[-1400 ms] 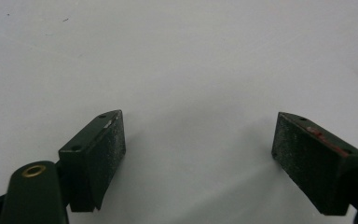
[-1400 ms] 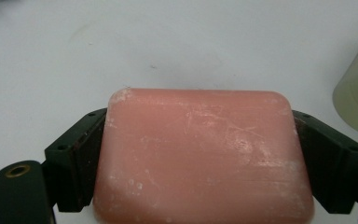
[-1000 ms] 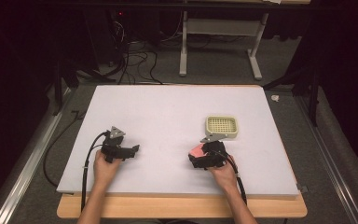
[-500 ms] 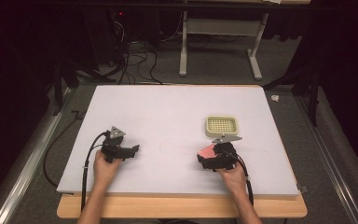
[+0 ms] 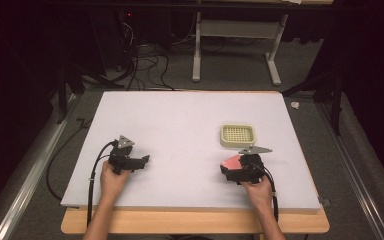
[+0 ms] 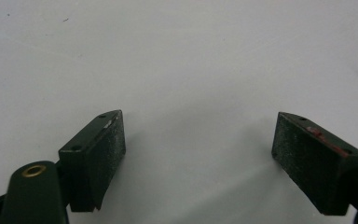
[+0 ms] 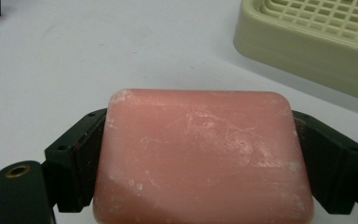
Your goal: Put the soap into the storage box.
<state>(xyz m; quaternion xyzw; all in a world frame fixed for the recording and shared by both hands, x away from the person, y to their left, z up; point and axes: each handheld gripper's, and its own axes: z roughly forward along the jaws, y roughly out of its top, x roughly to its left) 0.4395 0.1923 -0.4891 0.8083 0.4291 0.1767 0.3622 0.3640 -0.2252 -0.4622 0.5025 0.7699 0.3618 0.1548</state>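
Observation:
A pink bar of soap (image 7: pixel 200 154) sits clamped between the two black jaws of my right gripper (image 7: pixel 200 140), which is shut on it. In the high view that gripper (image 5: pixel 232 167) is at the table's front right, with the soap (image 5: pixel 231 162) showing at its tip. A cream soap dish with a grid top (image 5: pixel 237 135) stands just beyond it, and its near corner (image 7: pixel 307 42) fills the upper right of the right gripper view. My left gripper (image 5: pixel 142 161) rests at the front left, open, with bare white table between its jaws (image 6: pixel 200 140).
The white table top (image 5: pixel 180 120) is bare across its middle and back. Its wooden front edge (image 5: pixel 195 222) lies near my hands. Beyond the table stand a metal frame (image 5: pixel 235 45) and loose cables (image 5: pixel 140 65) on the floor.
My right gripper has shifted a little to the right and toward the front edge, carrying the soap. The left gripper has stayed put.

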